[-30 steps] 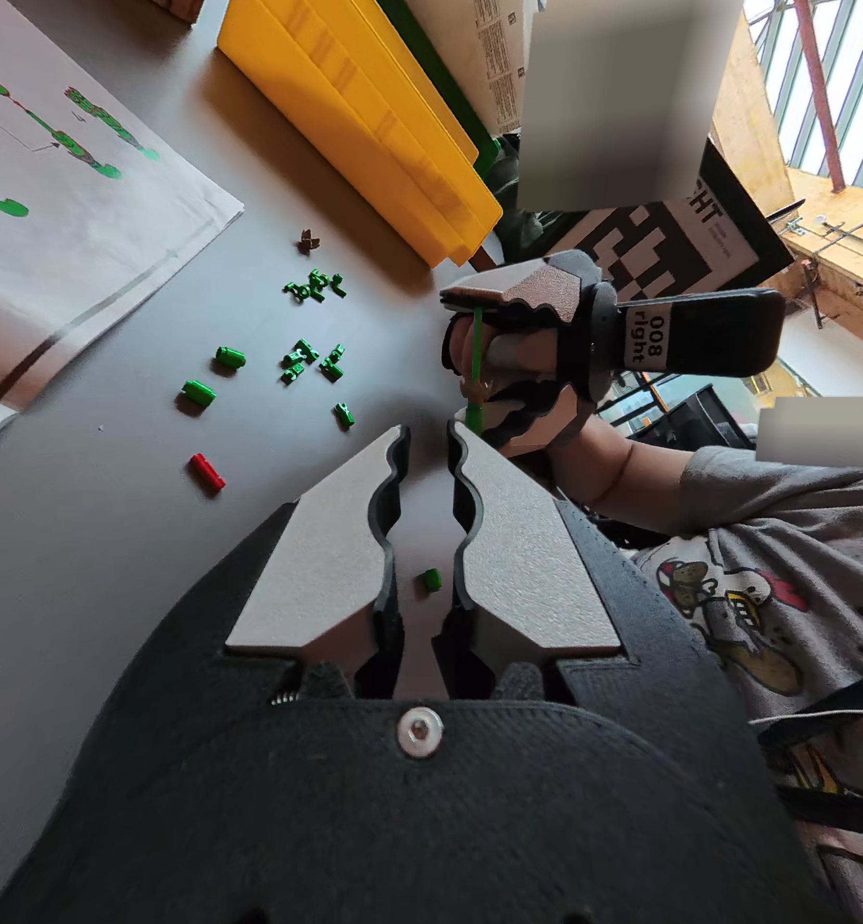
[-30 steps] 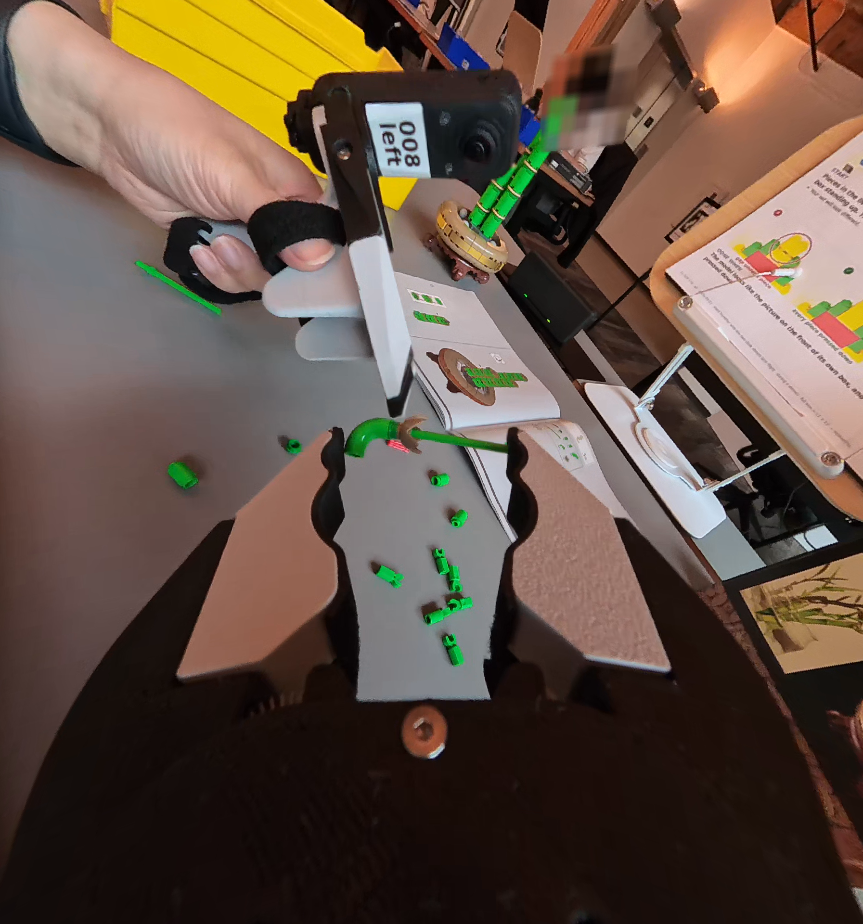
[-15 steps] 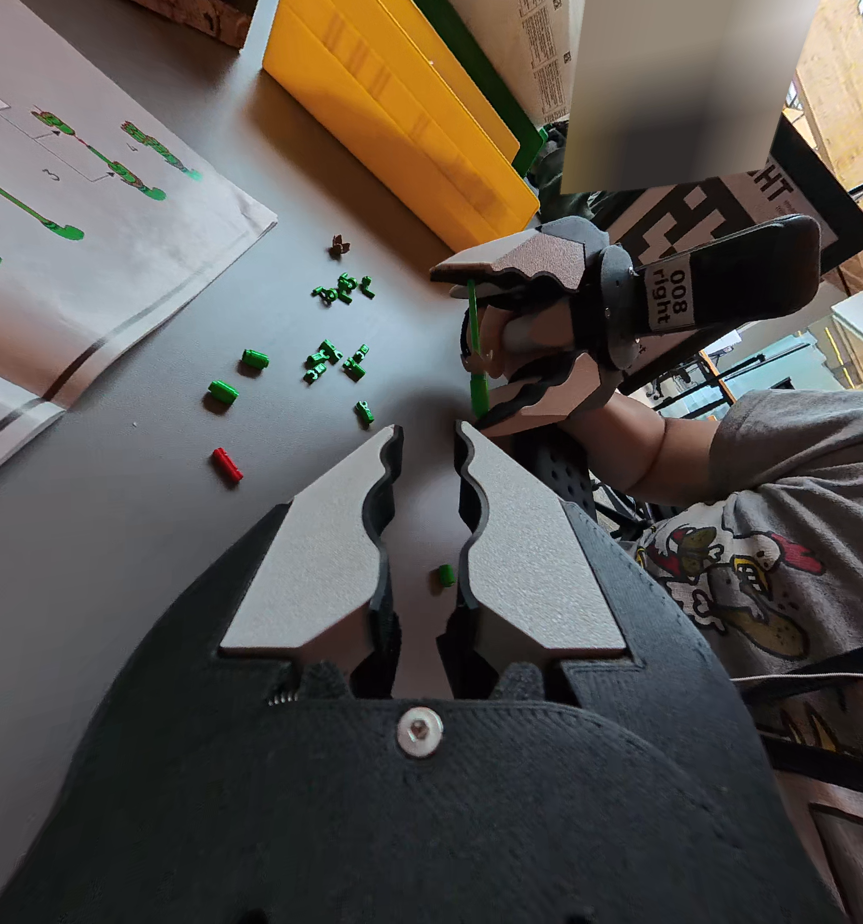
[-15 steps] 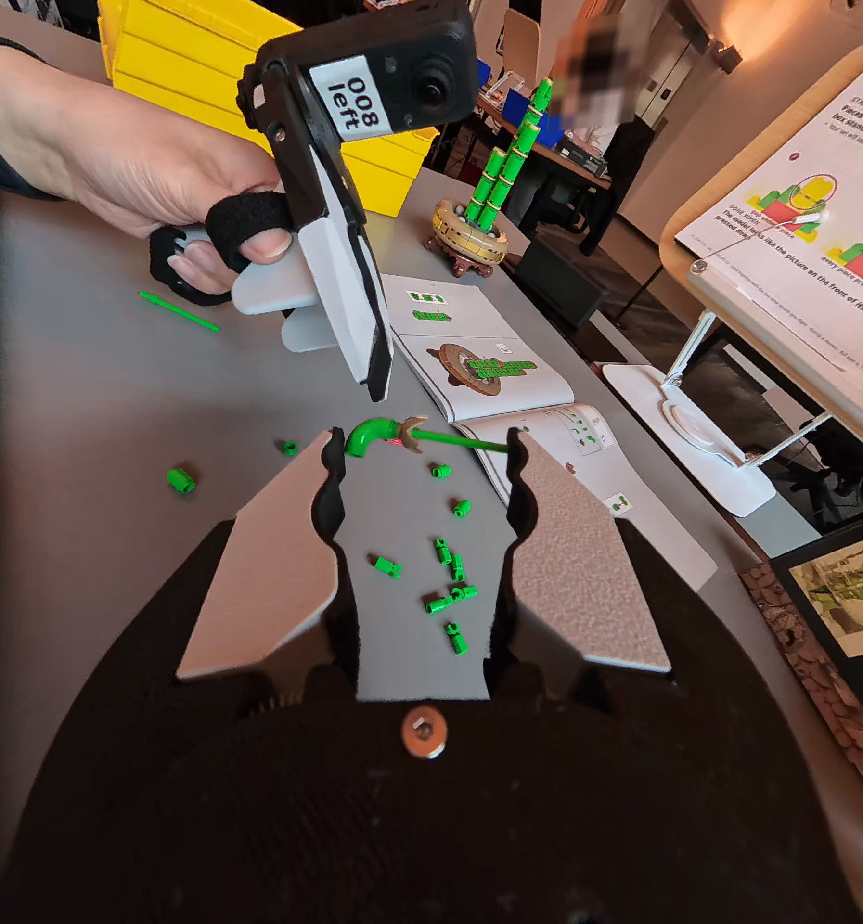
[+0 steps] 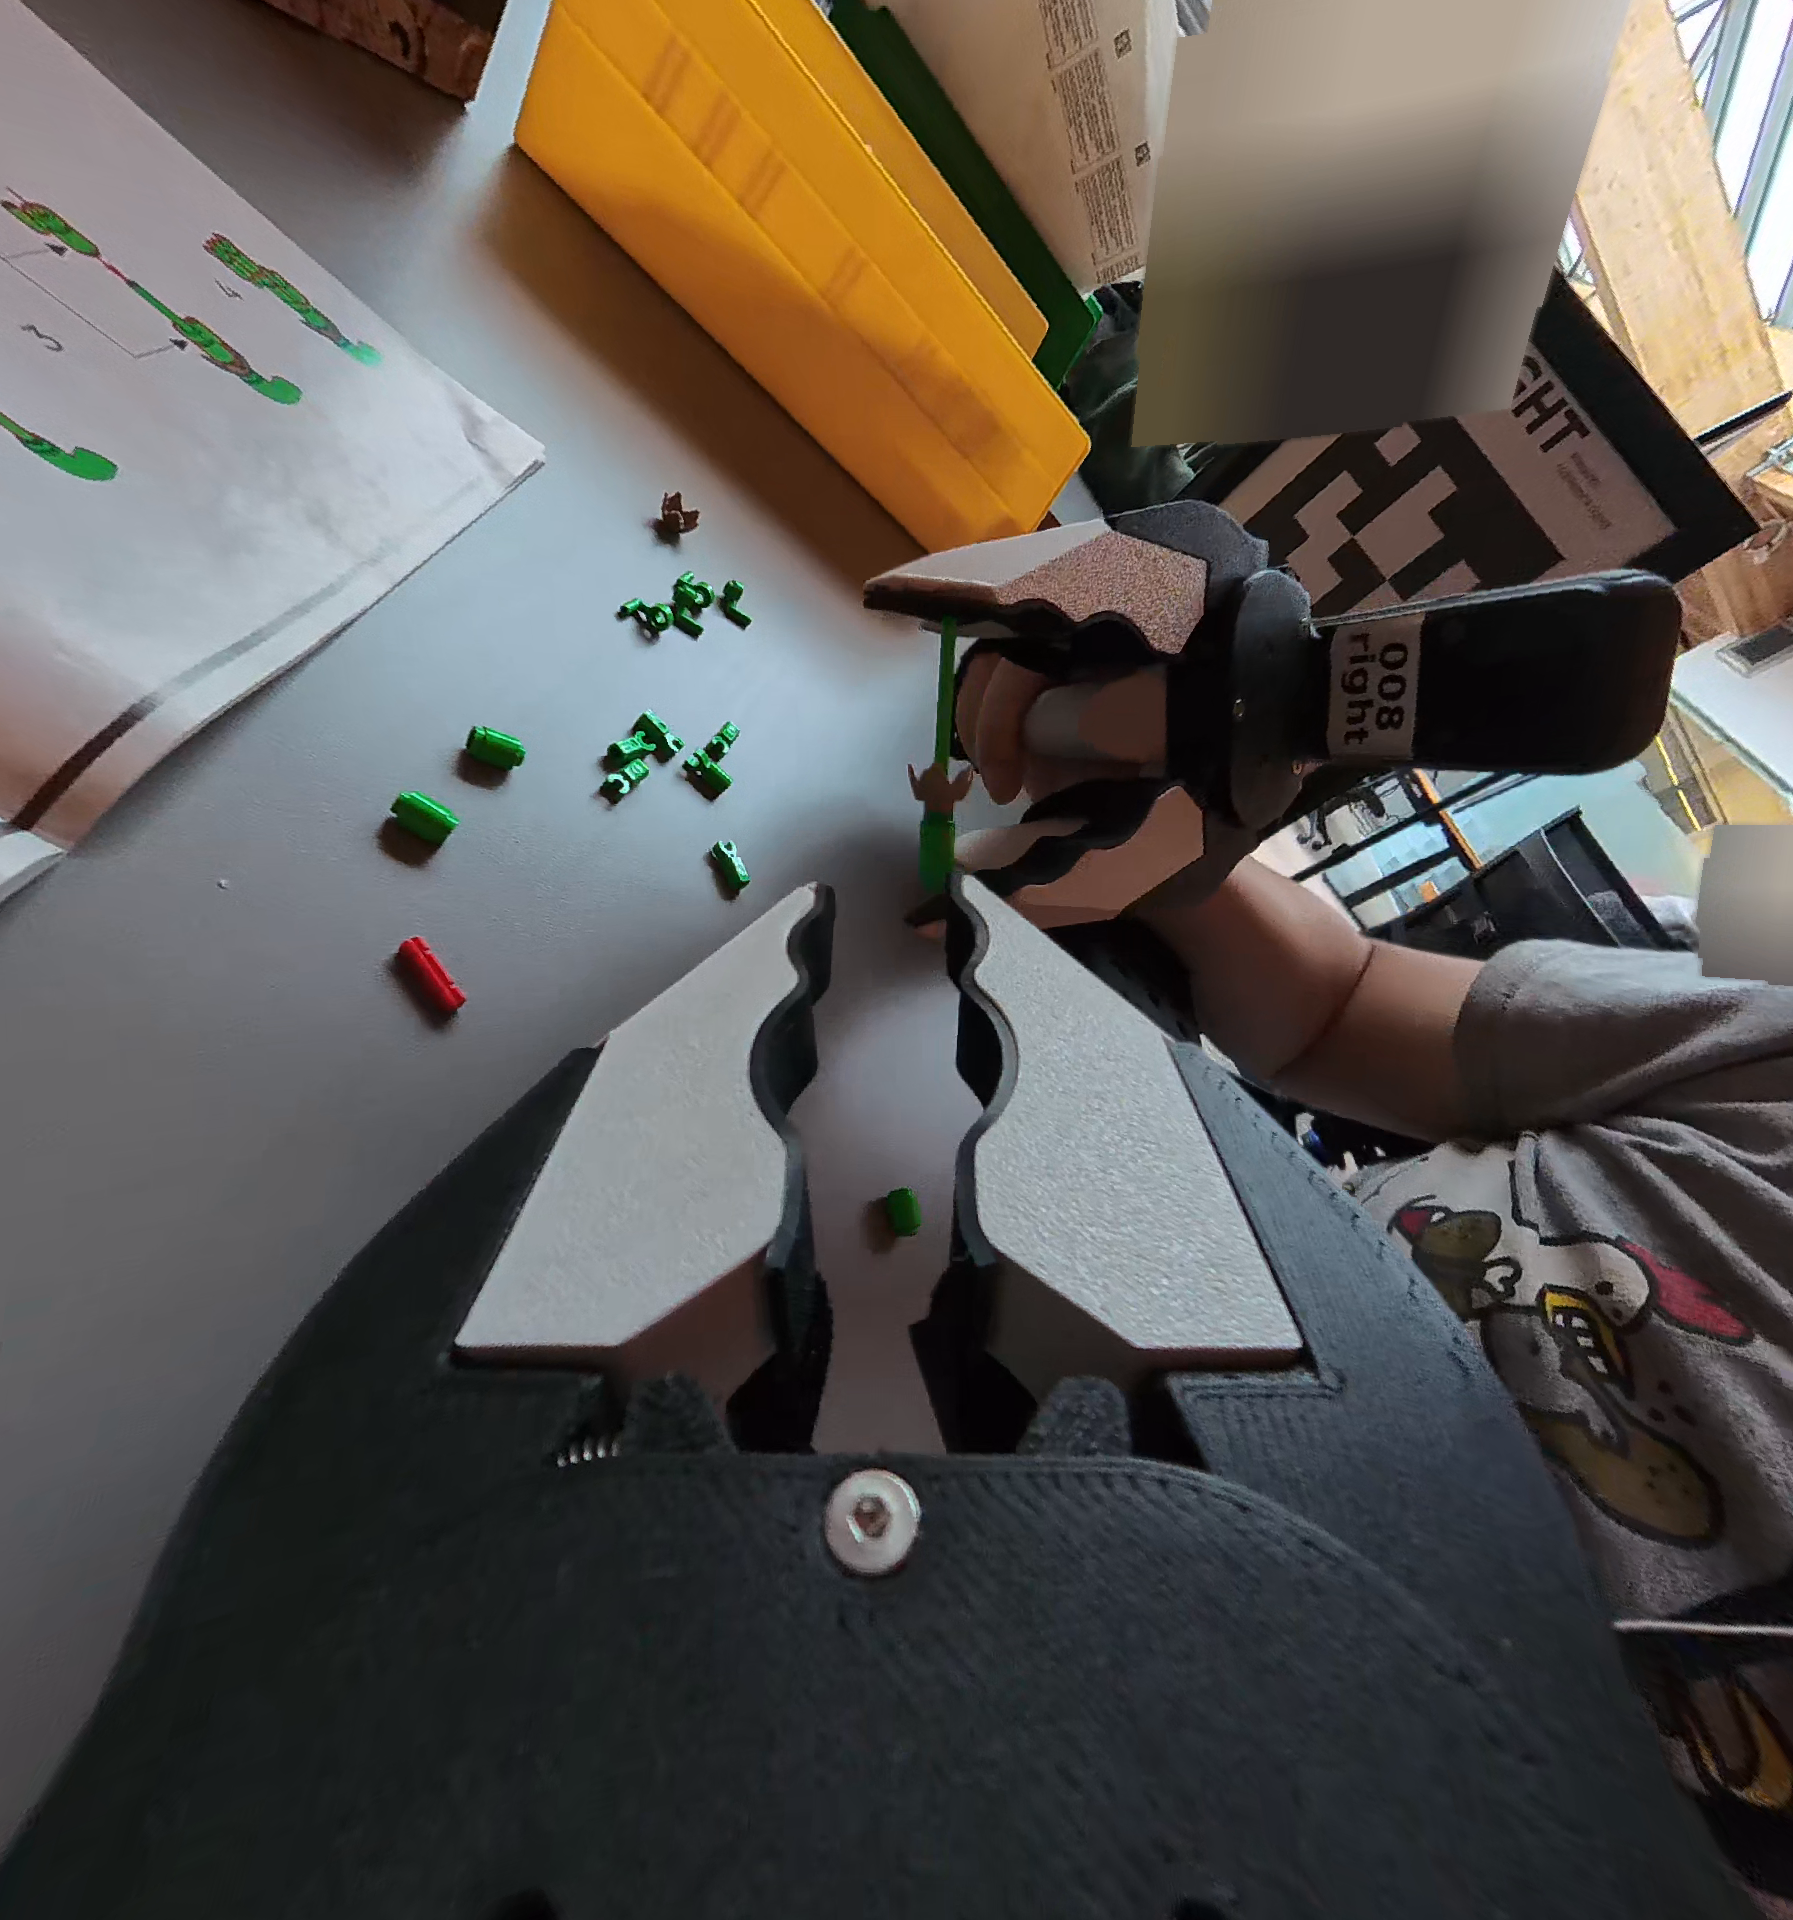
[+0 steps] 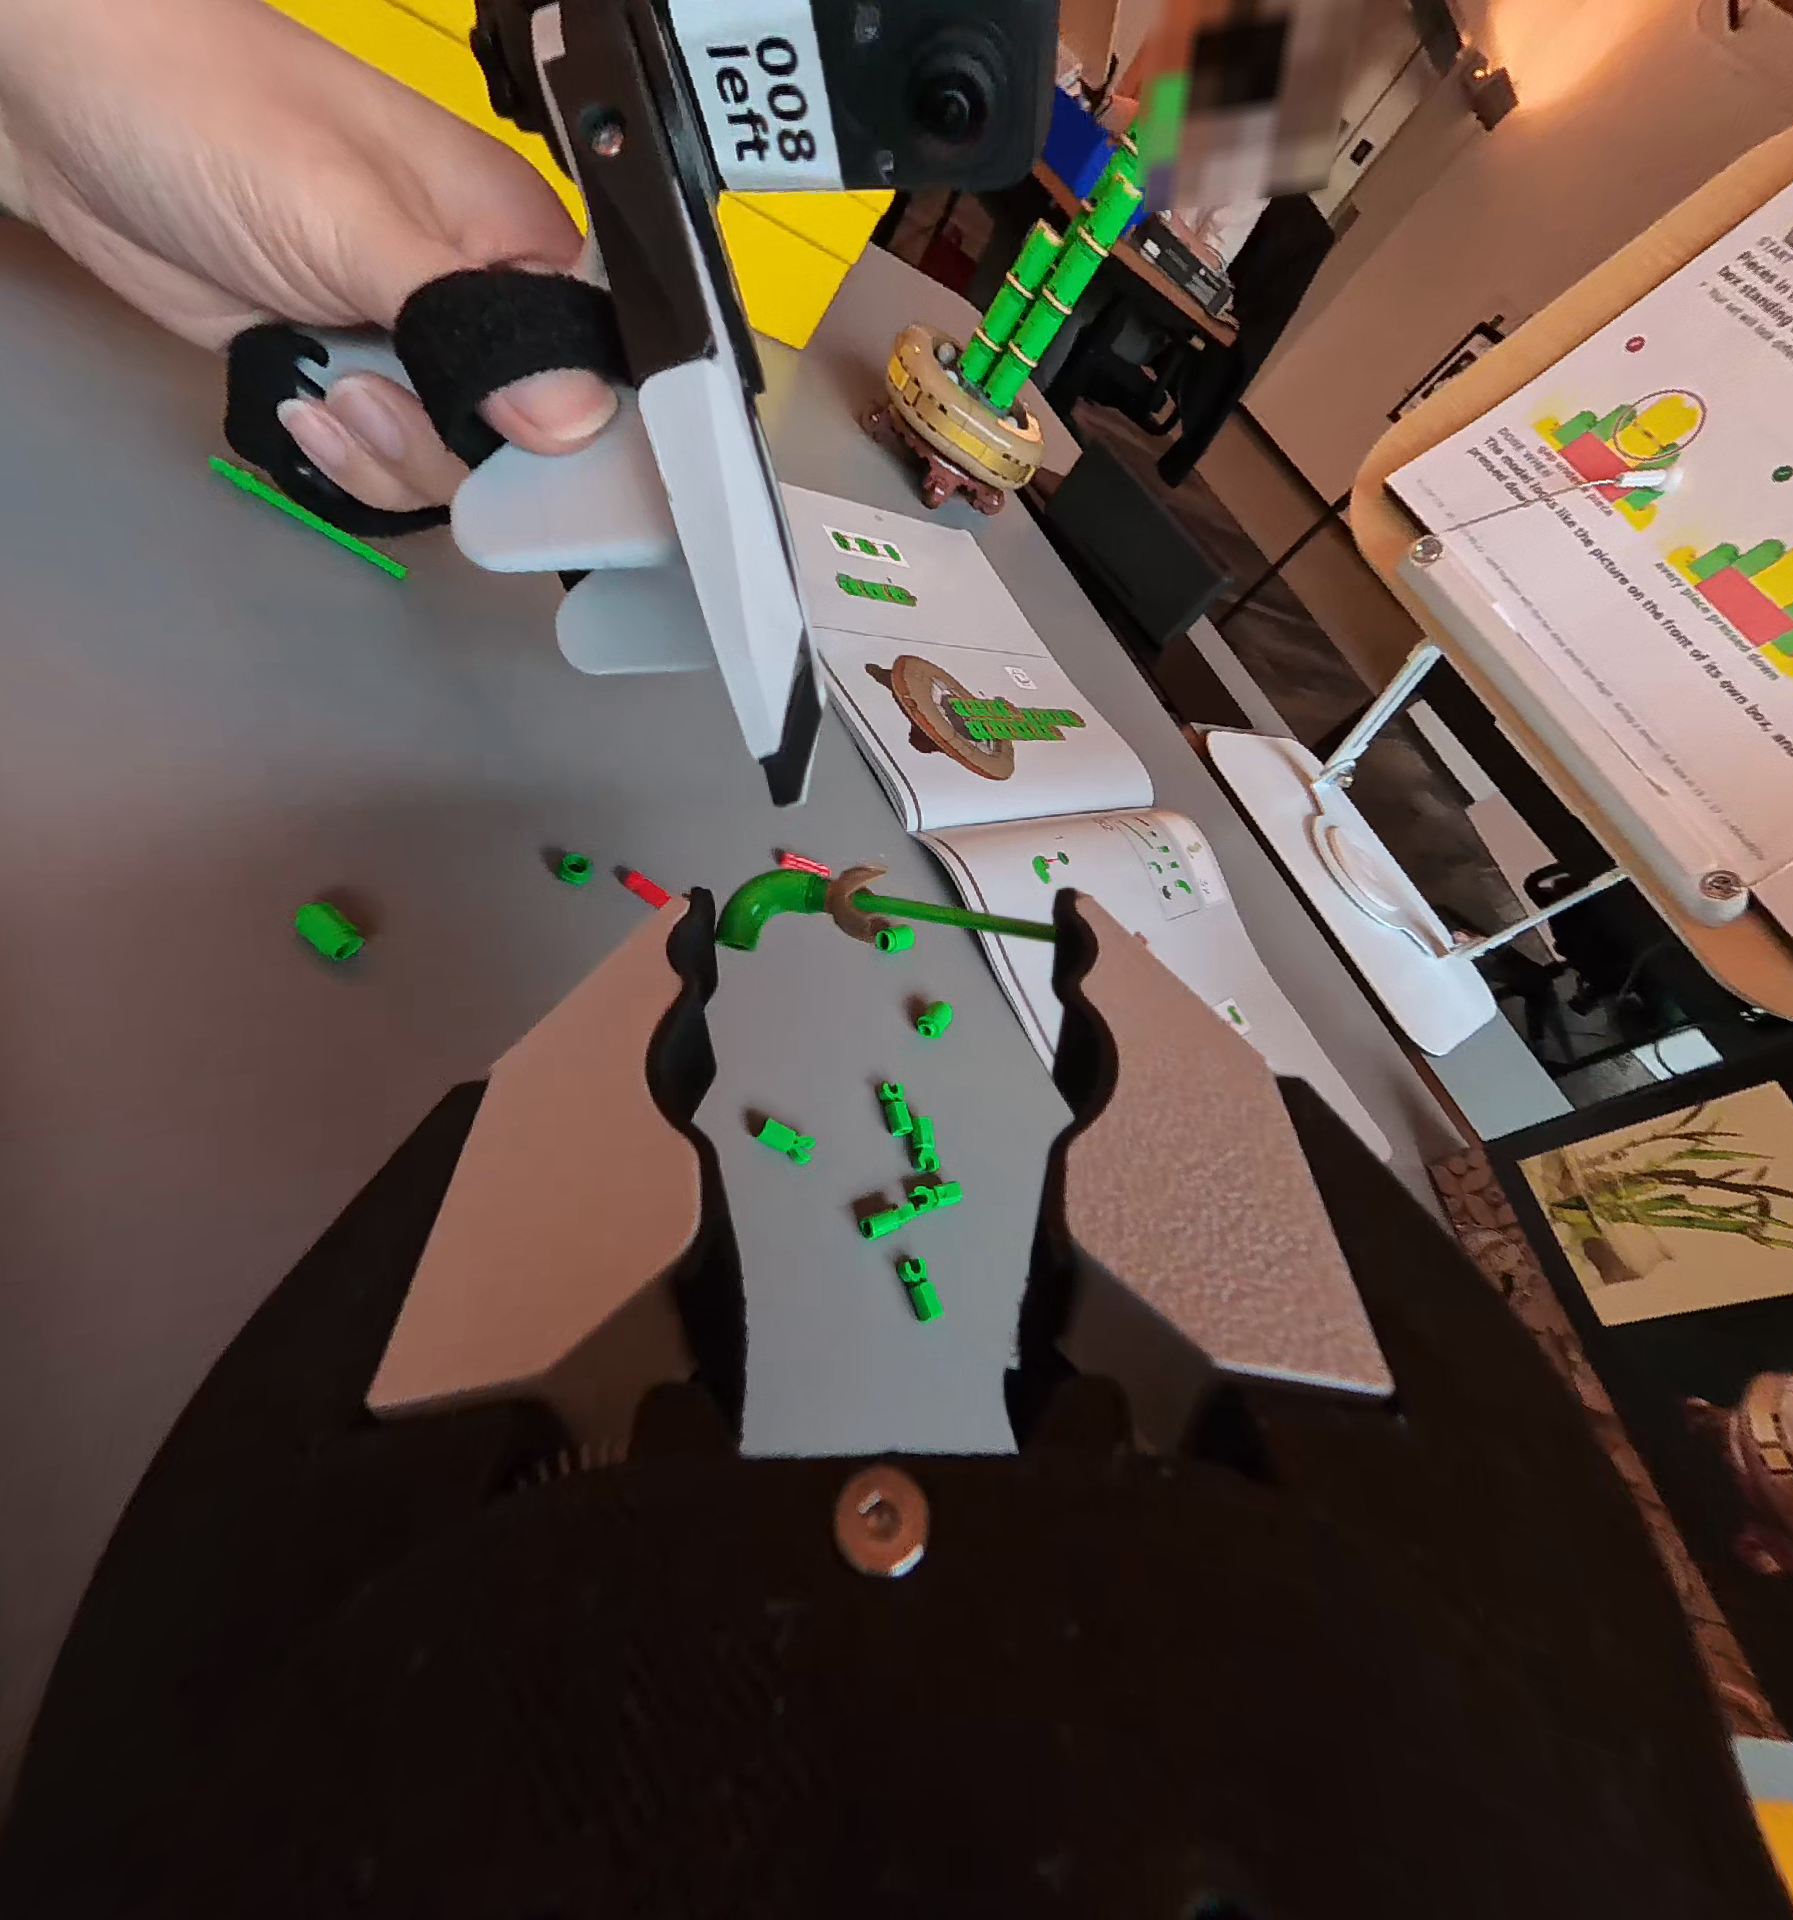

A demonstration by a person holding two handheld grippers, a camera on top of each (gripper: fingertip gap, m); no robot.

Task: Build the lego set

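The fingers (image 6: 1183,1174) of the right gripper (image 6: 881,904) stand wide apart, yet they are not idle: they pinch a green stem (image 6: 933,914) end to end, its curved elbow (image 6: 757,914) against one tip and the thin rod's end against the other, with a brown collar piece (image 6: 856,894) threaded between. The stem hangs just beside the near corner of the open instruction booklet (image 6: 975,717). The left gripper (image 5: 890,894) hovers close to it, its fingers (image 5: 663,1143) parted by a narrow gap with nothing between them.

My guess is that the step in hand is dressing this stem: sliding the next small part onto the rod. That calls for the left gripper to go down to the loose green pieces (image 6: 913,1143) scattered on the surface (image 6: 196,727) beside the booklet, on the person's side of it. It would have to pick one cleanly and line its hole up with the rod. The pieces are tiny and the rod slender, so a slight tilt could bend the stem or flick it out of the grip.

Two red pins (image 5: 430,971) lie among the pieces near the booklet. A spare green rod (image 6: 305,514) lies well apart from it, and a potted bamboo model (image 6: 975,416) stands just past its far edge.

As for writing, each gripper carries a white sticker with printed characters. A black-and-white patterned card (image 5: 1391,520) sits behind the right one. The booklet shows coloured diagrams, and a board (image 6: 1650,571) off to its side holds a printed sheet. No brand mark is legible from here.
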